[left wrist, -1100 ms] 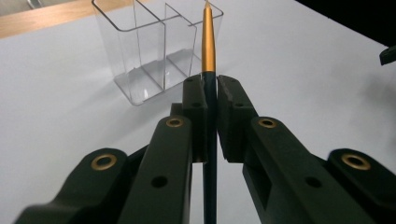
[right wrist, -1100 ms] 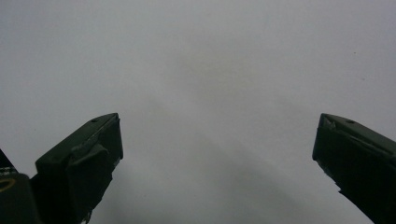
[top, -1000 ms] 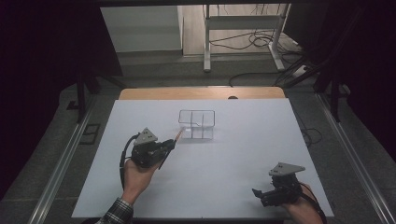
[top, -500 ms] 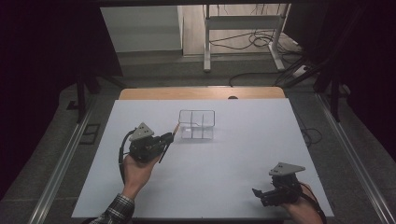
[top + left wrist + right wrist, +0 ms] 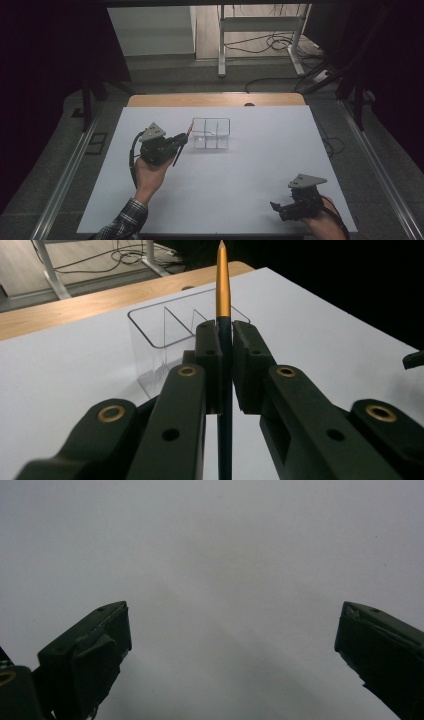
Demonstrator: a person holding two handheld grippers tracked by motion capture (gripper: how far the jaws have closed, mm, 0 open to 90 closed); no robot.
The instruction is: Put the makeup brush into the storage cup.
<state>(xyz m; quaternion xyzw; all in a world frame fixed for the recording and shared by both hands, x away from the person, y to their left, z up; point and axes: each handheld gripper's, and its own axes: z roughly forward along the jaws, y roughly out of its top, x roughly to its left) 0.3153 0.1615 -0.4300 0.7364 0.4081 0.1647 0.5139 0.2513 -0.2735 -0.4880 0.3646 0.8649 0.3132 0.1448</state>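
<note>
Left gripper (image 5: 176, 145) has carried the pencil (image 5: 223, 315) slightly toward 12 o'clock, closer to the clear organizer (image 5: 211, 134) than a second ago. Pencil sits clamped between its jaws, tip just short of the organizer's 9 o'clock wall. Step looks like transport to bin; next: lift over the rim, then release. Right gripper (image 5: 280, 207) idles at 5 o'clock, jaws wide, holding nothing.

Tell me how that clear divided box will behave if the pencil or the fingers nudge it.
The clear box looks thin-walled and empty, so it is probably light and may slide on the smooth white table at a slight push. It sits low and wide, so tipping seems unlikely. The pencil, clamped in the left gripper, looks stiff enough to shove it.
</note>
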